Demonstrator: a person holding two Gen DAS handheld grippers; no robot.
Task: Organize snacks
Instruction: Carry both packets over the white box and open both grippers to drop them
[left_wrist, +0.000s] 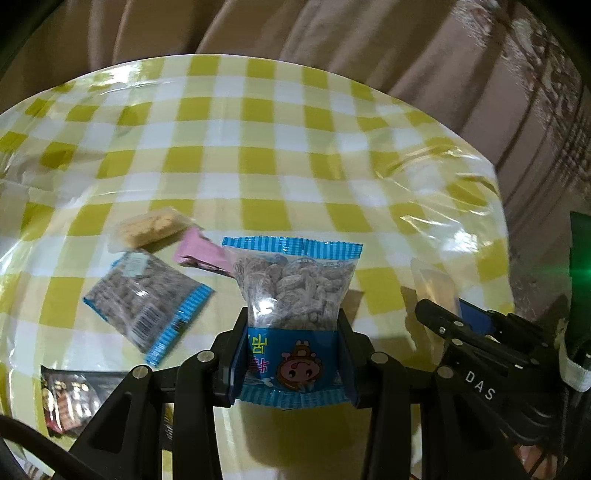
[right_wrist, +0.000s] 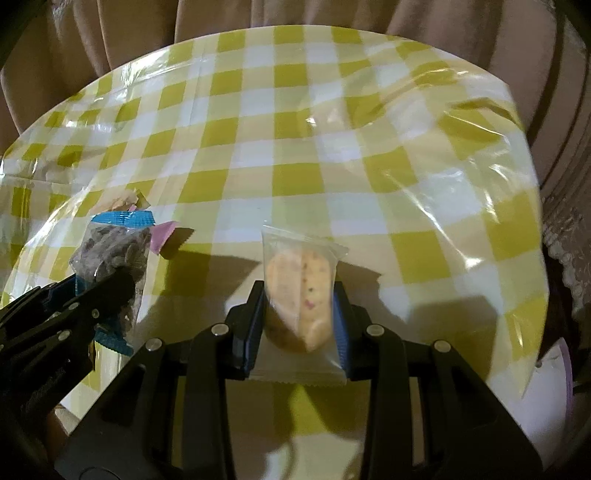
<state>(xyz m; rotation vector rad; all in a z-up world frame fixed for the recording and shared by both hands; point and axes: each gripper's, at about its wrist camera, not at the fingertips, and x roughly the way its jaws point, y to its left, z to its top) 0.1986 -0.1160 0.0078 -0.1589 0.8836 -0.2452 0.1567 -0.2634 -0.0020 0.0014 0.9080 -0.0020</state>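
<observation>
left tool (left_wrist: 293, 343) clamps a blue seed packet (left_wrist: 293, 295); right tool (right_wrist: 300, 317) clamps a clear cookie packet (right_wrist: 299, 295) above the checkered surface (right_wrist: 332, 147).

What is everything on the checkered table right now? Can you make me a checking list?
Surface: yellow-checked tablecloth under shiny clear plastic.
Job's things: blue seed packet and clear cookie packet held up; second blue packet, tan biscuit packet, pink packet, dark packet lying flat.
Clutter: nothing seen.
Grippers: left gripper and right gripper both clamped on packets.
Cables: dark cable, lower left.
Surroundings: beige curtains.
</observation>
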